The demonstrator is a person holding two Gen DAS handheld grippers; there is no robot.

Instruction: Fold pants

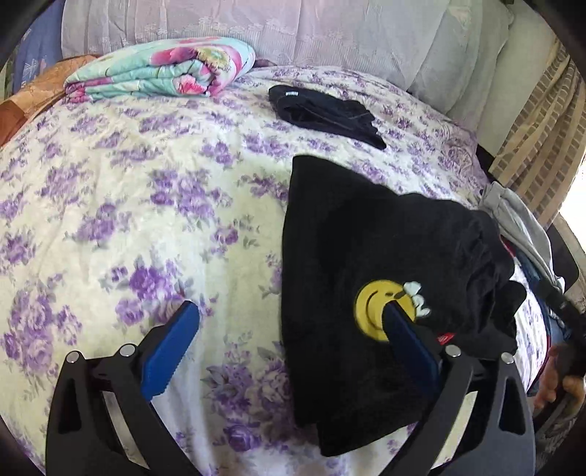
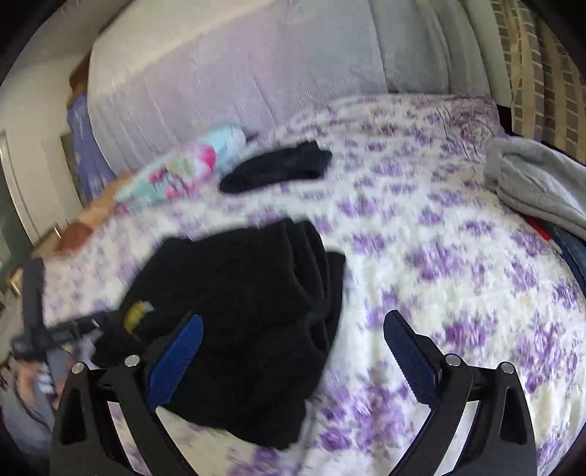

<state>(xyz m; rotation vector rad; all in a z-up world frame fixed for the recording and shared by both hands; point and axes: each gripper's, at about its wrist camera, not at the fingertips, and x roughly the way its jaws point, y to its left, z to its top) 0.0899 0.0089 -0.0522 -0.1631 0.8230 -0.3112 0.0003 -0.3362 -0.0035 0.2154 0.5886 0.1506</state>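
Black pants (image 1: 370,256) with a yellow smiley patch (image 1: 381,307) lie folded on the floral bedspread (image 1: 128,219). My left gripper (image 1: 289,315) is open above the pants' left edge, one blue finger over the spread and the other over the smiley patch. In the right wrist view the same pants (image 2: 241,311) lie bunched at lower left. My right gripper (image 2: 293,326) is open and empty, its left finger over the pants and its right finger over the bare spread (image 2: 457,256).
A second folded dark garment (image 1: 322,113) lies farther up the bed. A folded floral blanket (image 1: 161,69) sits near the pillows (image 1: 329,29). Grey clothing (image 2: 538,183) is piled at the right edge. A curtain (image 1: 542,121) hangs at right.
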